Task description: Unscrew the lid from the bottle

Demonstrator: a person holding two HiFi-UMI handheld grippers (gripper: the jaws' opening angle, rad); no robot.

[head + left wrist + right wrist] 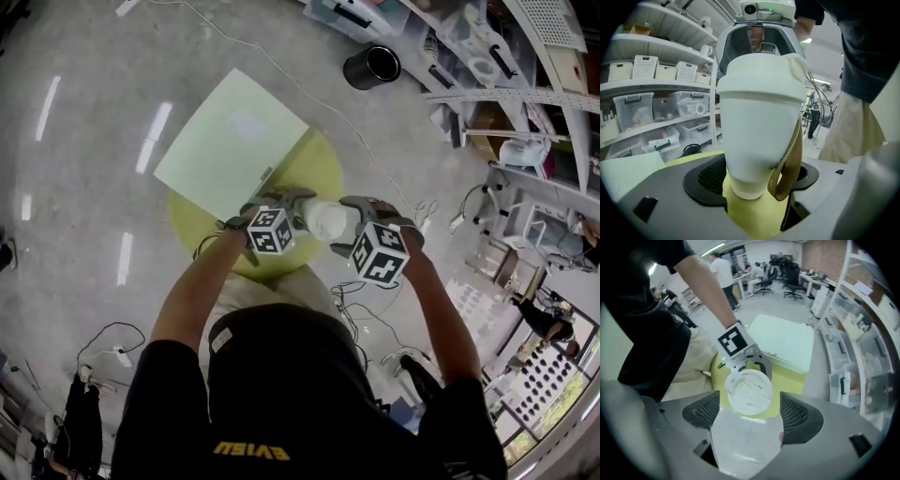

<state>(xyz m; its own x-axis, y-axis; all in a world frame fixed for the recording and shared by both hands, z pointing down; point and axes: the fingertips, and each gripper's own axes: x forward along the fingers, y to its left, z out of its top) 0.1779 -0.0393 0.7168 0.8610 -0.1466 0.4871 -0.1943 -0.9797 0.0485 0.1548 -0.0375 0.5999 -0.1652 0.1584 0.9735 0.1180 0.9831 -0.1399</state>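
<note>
A white bottle [759,136] with its white lid [761,77] on and a tan strap [790,164] hanging at its side stands upright on the round yellow table [323,164]. My left gripper [759,176] reaches in from the side, and its pads press on the bottle's lower body. From above, the right gripper view shows the lid [747,392] as a round disc. My right gripper [750,413] points steeply down over it with the jaws spread wide and a gap on both sides; nothing is in them. In the head view, both grippers flank the bottle [328,220].
A pale green board [234,141] covers the far left of the table and overhangs it. A black bin [372,67] stands on the floor beyond. Shelves with storage boxes [487,56] line the right side. Cables [361,314] lie on the floor near the table.
</note>
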